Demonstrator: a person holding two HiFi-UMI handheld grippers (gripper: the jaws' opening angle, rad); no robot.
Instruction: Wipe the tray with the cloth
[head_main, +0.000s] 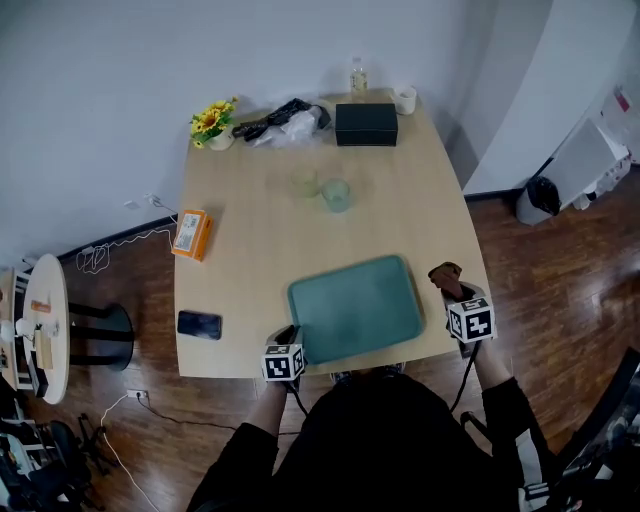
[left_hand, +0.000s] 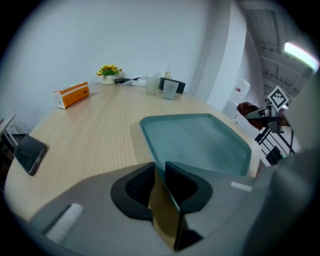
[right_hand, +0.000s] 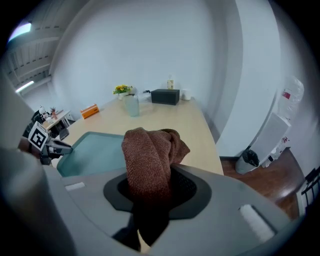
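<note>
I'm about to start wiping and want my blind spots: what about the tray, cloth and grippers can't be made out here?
Head view: the left gripper has its jaws under its marker cube; its hold on the tray is unreadable.
Left gripper view: the left gripper covers the tray's near corner.
Right gripper view: the cloth and right gripper block the tray's nearest side.
All views: dirt on the tray too fine to see.
</note>
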